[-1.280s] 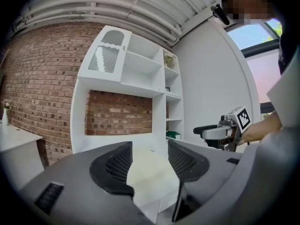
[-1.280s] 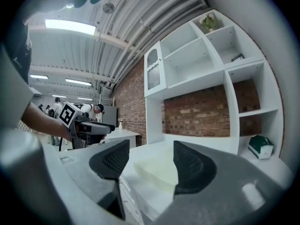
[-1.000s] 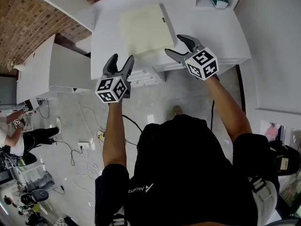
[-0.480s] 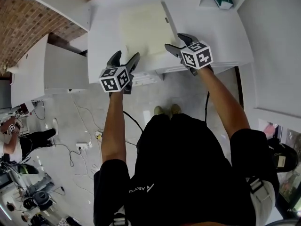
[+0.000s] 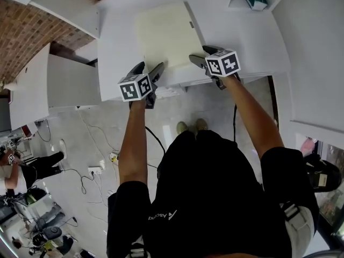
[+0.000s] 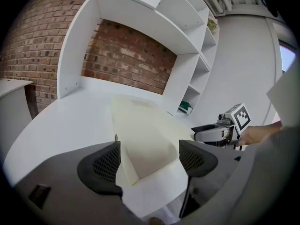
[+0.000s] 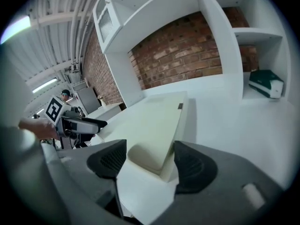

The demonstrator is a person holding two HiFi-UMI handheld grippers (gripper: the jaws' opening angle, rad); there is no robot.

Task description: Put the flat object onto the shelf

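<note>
The flat cream rectangular panel is lying on the white worktop, its long axis running back from the worktop's front edge. The left gripper and right gripper are each straddling one front corner, equally near, fingers spread wide and gripping nothing. No readable writing is showing on it.

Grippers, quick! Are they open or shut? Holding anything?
Left gripper: open, a corner of the flat board between its jaws.
Right gripper: open, around the board's other near corner.
</note>
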